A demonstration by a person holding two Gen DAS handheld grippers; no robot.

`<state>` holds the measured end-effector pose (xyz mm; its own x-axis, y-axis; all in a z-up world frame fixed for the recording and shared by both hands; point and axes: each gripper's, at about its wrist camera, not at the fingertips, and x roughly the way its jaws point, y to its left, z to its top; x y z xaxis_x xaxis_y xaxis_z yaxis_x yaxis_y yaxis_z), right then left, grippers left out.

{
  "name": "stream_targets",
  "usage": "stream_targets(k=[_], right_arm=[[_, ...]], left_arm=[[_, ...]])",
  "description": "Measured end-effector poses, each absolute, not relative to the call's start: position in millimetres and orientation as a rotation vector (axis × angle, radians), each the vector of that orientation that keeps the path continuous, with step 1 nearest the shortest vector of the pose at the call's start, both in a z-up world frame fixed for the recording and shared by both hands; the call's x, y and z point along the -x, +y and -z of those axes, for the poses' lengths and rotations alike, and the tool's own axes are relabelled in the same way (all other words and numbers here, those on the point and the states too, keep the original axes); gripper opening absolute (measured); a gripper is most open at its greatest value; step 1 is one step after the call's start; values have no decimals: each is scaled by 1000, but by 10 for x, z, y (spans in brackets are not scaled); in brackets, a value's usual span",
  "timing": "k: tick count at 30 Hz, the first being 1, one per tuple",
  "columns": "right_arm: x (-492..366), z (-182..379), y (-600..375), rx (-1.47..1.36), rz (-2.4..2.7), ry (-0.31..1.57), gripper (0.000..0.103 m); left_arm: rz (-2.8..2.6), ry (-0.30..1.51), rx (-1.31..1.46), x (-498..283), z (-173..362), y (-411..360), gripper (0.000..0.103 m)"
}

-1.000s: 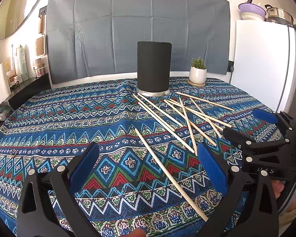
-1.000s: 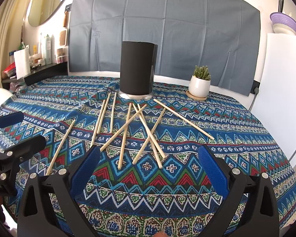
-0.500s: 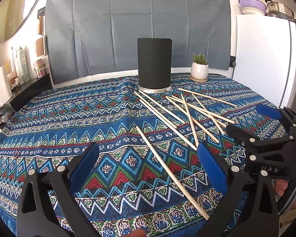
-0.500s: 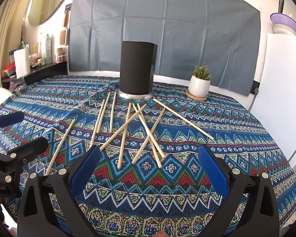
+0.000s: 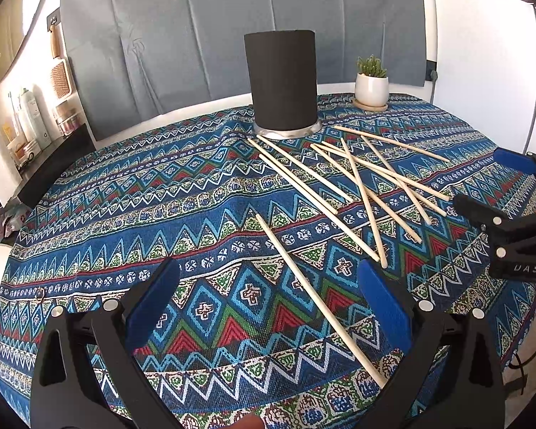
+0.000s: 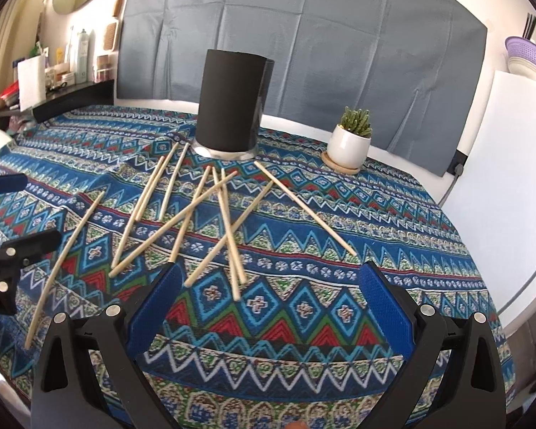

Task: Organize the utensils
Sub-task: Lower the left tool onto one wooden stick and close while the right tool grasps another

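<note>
Several wooden chopsticks (image 5: 361,186) lie scattered and crossed on the patterned tablecloth (image 5: 125,221), in front of a tall black cylinder holder (image 5: 281,84). One lone chopstick (image 5: 314,296) lies between the pads of my open, empty left gripper (image 5: 268,304). In the right wrist view the chopsticks (image 6: 203,221) fan out below the holder (image 6: 232,103). My right gripper (image 6: 268,304) is open and empty, low over the cloth just short of the pile's near ends. Each gripper shows at the edge of the other's view.
A small potted succulent (image 5: 371,84) stands right of the holder on a wooden coaster. A white fridge (image 5: 482,71) stands at the right, a cluttered shelf (image 5: 25,132) at the left. A grey cloth hangs behind the table.
Both grippers have moved forward and lower toward the chopsticks; the holder and sticks look nearer. The right view has tilted. Nothing on the table has moved.
</note>
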<state>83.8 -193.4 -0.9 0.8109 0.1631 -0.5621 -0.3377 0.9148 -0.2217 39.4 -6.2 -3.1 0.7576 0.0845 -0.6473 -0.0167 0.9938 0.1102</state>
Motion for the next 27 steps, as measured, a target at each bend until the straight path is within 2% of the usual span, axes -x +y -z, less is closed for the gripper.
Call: stream_targets(k=[13, 27], right_arm=[[-1596, -112, -1914, 532, -433, 750, 95], [-2728, 140, -1819, 468, -685, 956, 95]], left_arm=[[-94, 921, -123, -653, 79, -21, 97], [-201, 1084, -31, -827, 207, -36, 97]])
